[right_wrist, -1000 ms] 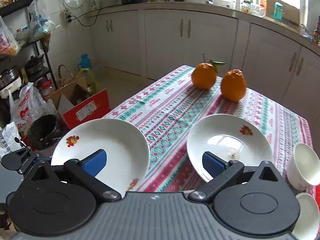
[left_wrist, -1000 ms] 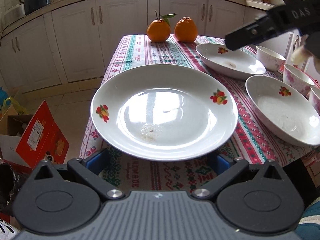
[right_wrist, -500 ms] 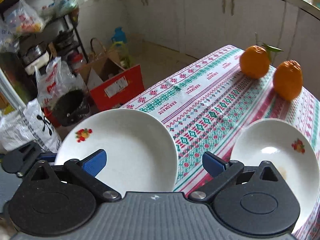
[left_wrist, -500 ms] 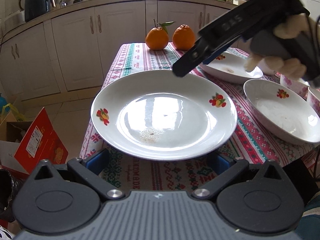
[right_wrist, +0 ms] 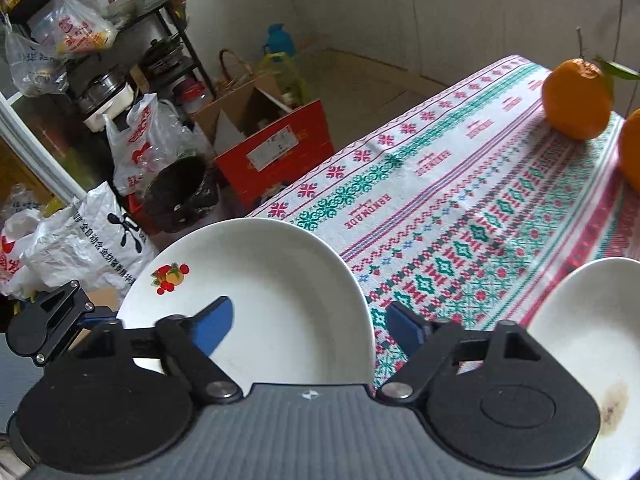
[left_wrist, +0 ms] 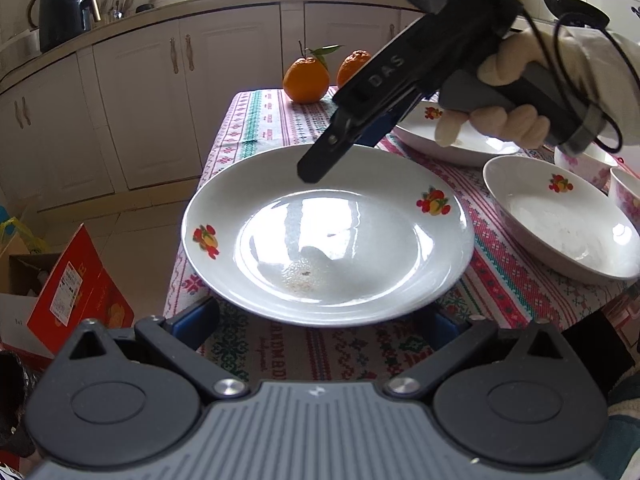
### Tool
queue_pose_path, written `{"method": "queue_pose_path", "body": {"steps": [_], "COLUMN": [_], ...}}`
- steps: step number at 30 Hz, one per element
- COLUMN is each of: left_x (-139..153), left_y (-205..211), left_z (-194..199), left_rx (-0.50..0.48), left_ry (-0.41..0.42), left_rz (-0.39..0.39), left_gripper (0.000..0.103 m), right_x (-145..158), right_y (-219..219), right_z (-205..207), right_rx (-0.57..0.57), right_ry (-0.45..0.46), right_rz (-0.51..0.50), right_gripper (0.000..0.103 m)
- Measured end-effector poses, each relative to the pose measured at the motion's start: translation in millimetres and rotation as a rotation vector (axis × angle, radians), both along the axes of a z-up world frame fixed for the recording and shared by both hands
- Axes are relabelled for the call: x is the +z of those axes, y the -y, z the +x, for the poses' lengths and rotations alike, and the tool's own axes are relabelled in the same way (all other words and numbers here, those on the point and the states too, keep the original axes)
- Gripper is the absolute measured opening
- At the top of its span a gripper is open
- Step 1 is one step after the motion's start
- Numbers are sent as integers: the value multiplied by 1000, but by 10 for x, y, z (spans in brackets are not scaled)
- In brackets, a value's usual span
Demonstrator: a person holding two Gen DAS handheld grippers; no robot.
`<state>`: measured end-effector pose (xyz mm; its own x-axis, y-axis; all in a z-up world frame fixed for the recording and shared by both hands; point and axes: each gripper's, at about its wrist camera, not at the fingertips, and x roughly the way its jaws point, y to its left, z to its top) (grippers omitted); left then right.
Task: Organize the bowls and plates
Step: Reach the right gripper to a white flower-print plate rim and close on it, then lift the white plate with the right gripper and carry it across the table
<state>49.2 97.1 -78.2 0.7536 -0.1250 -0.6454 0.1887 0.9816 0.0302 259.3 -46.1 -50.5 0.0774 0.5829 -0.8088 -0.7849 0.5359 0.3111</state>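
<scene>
Table [left_wrist: 256,120], patterned cloth: carries all the crockery, none of it stacked, so the sorting looks barely begun. Near plate [left_wrist: 328,236], white with fruit decals, a dried smear in its well: sits at the table's near left corner with its rim past the edge, above the left gripper [left_wrist: 320,320], whose blue fingers stand wide apart to either side beneath the rim, holding nothing. Right gripper [right_wrist: 308,320]: held in a white-gloved hand, angled down over the far rim of that same plate, fingers spread, one blue pad over the plate's inside and one outside the rim, not closed on it; a pickup of this plate seems the step in hand. Second deep plate [left_wrist: 560,220]: on the cloth to the right, apart from the first. Third plate [left_wrist: 460,144]: further back, partly hidden behind the gloved hand. Small bowls [left_wrist: 624,196], pink-patterned: at the far right edge, loose; exact count unclear. Two oranges [left_wrist: 306,80]: at the far end, not part of the job. Remaining, by my judgement: all plates to pile, all bowls to nest.
</scene>
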Motion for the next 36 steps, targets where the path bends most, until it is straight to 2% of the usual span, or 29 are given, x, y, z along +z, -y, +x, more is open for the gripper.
{"method": "queue_pose_path", "body": {"steps": [3, 7, 25, 36], "left_x": [13, 36, 94, 117], "left_y": [-4, -4, -54, -110], "left_z": [7, -16, 87, 383], "left_rx": [-11, -32, -98, -136], "left_ry": [0, 12, 7, -2], "left_rz": [4, 14, 31, 15], "left_gripper": [102, 102, 101, 101], "right_x": [-38, -76, -72, -69], "right_y": [-16, -21, 0, 61], "right_z": [21, 38, 90, 279], "right_rx": [9, 21, -14, -74], "right_ry": [-28, -48, -52, -38], "right_rz": [2, 6, 16, 12], "right_gripper": [73, 70, 70, 70]}}
